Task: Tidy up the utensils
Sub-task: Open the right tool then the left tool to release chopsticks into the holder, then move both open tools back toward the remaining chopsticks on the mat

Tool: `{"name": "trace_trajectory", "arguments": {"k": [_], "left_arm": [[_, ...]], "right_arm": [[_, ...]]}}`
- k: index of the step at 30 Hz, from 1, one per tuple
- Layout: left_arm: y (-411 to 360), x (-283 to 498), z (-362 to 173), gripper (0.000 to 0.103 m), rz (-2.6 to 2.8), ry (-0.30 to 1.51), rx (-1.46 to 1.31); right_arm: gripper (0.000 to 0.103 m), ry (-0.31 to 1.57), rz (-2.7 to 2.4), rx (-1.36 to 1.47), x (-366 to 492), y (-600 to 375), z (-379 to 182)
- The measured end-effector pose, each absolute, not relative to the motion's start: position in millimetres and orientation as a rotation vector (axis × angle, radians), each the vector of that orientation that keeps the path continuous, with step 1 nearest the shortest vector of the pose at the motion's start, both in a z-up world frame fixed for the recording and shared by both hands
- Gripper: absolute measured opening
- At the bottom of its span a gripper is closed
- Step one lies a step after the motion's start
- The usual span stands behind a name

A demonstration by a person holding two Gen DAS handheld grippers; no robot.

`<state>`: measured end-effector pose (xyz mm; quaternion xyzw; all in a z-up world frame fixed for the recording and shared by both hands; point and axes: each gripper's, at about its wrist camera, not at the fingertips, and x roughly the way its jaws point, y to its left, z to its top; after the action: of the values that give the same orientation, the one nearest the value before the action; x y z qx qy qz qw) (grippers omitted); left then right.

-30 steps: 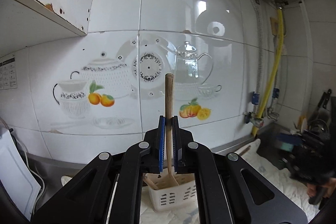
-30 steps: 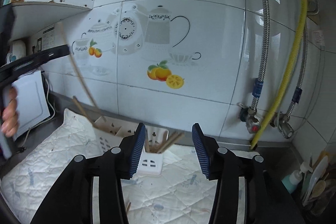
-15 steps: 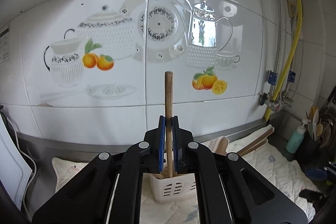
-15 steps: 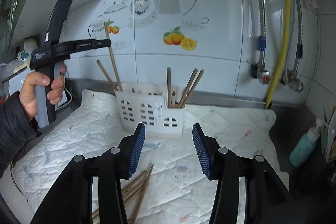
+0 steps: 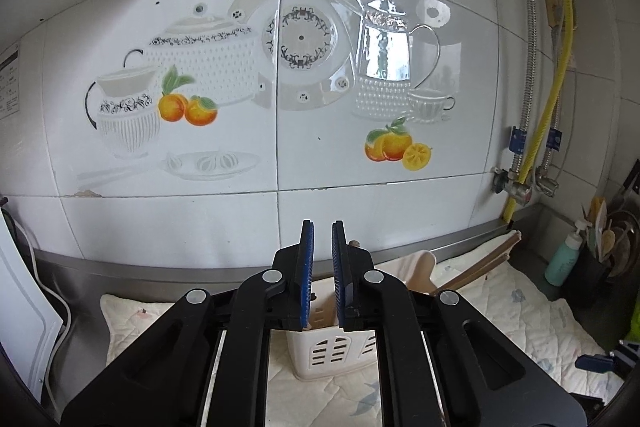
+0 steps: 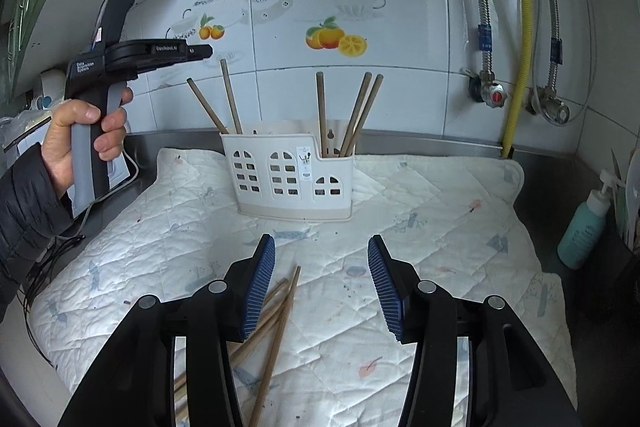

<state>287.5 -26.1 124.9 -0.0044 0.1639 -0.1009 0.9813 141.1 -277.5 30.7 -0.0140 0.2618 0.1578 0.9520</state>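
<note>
A white slotted utensil holder (image 6: 292, 175) stands on the quilted mat (image 6: 420, 219) near the wall. Two wooden chopsticks (image 6: 230, 99) lean in its left compartment and three more (image 6: 352, 115) in its right. My left gripper (image 5: 322, 227) hovers just above the holder (image 5: 332, 351). Its jaws are opening, with a narrow gap and nothing between them. In the right wrist view the left gripper (image 6: 200, 51) sits beside the top of the left-compartment chopsticks. My right gripper (image 6: 322, 247) is open above the mat, and several loose chopsticks (image 6: 276, 323) lie beside its left finger.
A person's hand (image 6: 80, 131) holds the left gripper's handle. A teal soap bottle (image 6: 584, 227) and a tub of utensils stand at the right edge. A yellow hose (image 6: 520, 27) and metal pipes run down the tiled wall. A white appliance and cable sit at the left.
The chopstick clamped in my left gripper has gone down into the holder and the jaws have parted. My right gripper sank toward the mat, bringing the loose chopsticks into view.
</note>
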Motion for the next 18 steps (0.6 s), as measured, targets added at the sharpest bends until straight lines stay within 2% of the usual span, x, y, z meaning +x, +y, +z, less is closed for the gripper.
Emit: {"name": "trace_trajectory", "arguments": {"k": [2,7,10,12,18], "left_arm": [[-25,280,128,0.021,-0.203,0.324,-0.01],[-22,248,130,0.025,-0.207,0.31,0.002],[-19,227,125,0.051,-0.19,0.311,0.011],[-17,211,119,0.052,-0.18,0.307,0.02],[-14,169,90,0.052,-0.229,0.376,0.016]], "right_arm": [[0.047,0.543,0.321,-0.016,136,-279,27],[0.047,0.577,0.32,0.008,120,-277,12],[0.047,0.603,0.32,0.004,110,-273,1],[0.047,0.624,0.32,-0.004,102,-269,-9],[0.036,0.686,0.335,0.009,84,-257,-36]]}}
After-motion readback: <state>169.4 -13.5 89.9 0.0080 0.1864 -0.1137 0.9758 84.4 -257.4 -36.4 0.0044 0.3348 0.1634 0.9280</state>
